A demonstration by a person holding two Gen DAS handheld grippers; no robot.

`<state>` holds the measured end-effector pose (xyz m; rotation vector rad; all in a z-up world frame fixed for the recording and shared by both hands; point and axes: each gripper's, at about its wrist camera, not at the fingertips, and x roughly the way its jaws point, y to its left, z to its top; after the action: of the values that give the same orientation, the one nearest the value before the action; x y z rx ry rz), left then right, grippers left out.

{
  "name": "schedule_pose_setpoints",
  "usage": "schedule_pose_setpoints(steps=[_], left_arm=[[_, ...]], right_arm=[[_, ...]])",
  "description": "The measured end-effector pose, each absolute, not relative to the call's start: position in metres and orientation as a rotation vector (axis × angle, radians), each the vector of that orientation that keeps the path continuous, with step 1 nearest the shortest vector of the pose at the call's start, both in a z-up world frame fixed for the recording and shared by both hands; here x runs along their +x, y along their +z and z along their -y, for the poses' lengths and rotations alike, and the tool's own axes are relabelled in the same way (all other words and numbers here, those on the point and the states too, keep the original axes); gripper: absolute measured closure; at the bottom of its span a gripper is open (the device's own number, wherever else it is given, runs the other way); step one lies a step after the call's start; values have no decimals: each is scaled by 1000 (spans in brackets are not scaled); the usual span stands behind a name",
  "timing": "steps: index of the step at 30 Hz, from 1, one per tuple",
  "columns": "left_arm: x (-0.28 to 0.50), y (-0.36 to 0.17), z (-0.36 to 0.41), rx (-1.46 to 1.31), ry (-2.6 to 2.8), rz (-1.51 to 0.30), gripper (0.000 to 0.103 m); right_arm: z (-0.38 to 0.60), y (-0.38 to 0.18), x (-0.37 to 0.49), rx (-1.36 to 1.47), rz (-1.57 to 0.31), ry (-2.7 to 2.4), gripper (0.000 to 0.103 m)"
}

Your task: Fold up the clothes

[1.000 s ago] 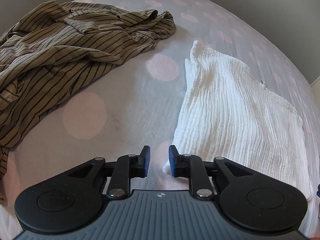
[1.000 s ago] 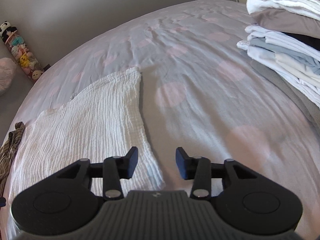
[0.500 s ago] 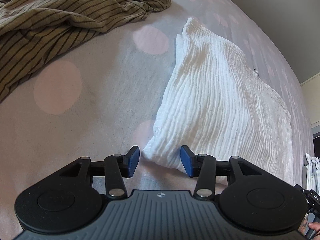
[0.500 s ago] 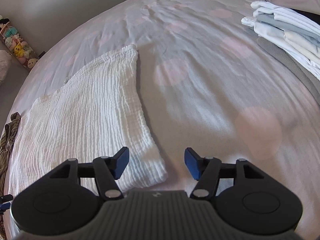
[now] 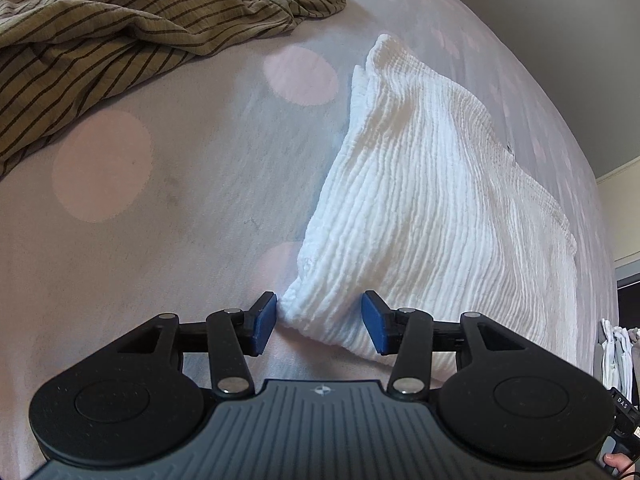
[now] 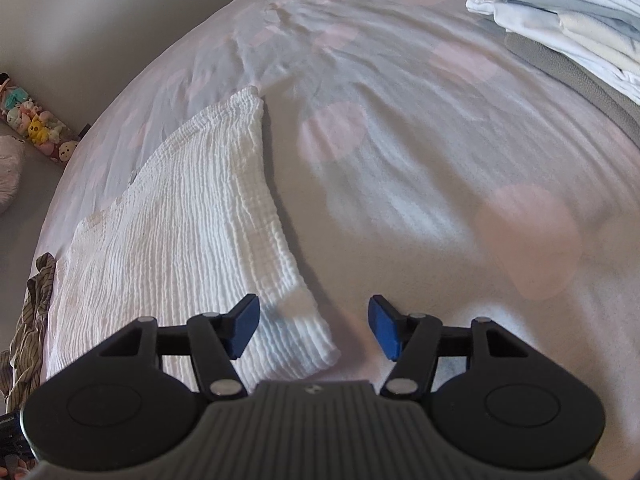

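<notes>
A white crinkled cloth (image 5: 420, 200) lies folded flat on the bed, also seen in the right wrist view (image 6: 180, 220). My left gripper (image 5: 319, 322) is open and low over the cloth's near left corner. That corner lies between the blue pads (image 5: 264, 322), its tip close beside the left one. My right gripper (image 6: 314, 330) is open wide over the near right corner, which sits between its pads (image 6: 384, 332) without being pressed.
The bedcover (image 5: 160, 240) is grey-lilac with pink dots. A crumpled brown striped shirt (image 5: 120, 32) lies to the far left of the cloth. A stack of folded pale clothes (image 6: 568, 32) stands at the far right. Plush toys (image 6: 36, 128) line the wall beyond the bed.
Both grippers have sunk toward the cloth's near edge and tipped further down. Their jaws have widened, and each now has a corner of the white cloth between its pads.
</notes>
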<state>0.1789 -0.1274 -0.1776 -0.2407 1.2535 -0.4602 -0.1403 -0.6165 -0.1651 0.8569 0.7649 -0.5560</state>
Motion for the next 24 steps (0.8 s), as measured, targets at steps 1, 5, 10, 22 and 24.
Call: schedule_pose_setpoints(steps=[1,5,10,22,24], left_arm=[[179,-178,129,-231,-459,-1255,59],[182,-179,134,-208,-448,-1254,59],[188,-173,141,-159,-452,-1196,59],[225,-162,179,-65,-434,-1086,58],[233,-159,192,-38,-415,-1062,58]], right_arm=[[617,-167,-140,869,-764,-547,39],[617,-172,-136,902,-759,-536,39],[616,-175,-134,917,-724,-539,39],[635,-167,-108,883,-682,-515,39],[640,-163,-96,841,-689,-505,37]])
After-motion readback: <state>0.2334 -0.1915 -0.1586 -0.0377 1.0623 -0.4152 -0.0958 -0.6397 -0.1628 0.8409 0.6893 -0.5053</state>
